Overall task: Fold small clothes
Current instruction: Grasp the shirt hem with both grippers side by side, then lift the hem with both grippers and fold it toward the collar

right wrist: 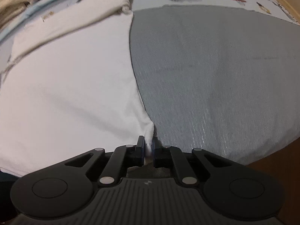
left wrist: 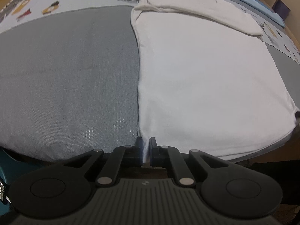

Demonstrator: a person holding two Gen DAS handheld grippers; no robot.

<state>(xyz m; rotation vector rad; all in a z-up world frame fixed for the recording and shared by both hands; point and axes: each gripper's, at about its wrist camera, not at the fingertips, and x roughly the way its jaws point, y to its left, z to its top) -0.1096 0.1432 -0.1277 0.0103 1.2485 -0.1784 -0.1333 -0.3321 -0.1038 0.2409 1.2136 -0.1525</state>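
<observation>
My left tool (left wrist: 145, 146) is pinched tight on the near left corner of the white garment (left wrist: 206, 78), and my right tool (right wrist: 148, 146) is clamped on its near right corner, a small peak of cloth bunched between the pads. The garment lies flat on a grey mat (left wrist: 67, 78) over the patterned surface (left wrist: 37, 5), one sleeve (left wrist: 206, 11) folded across its far end.

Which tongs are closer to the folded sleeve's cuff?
Right. The right tongs pinch the white shirt at the corner nearest the cuff; the left tongs pinch the opposite corner, diagonally across.
</observation>
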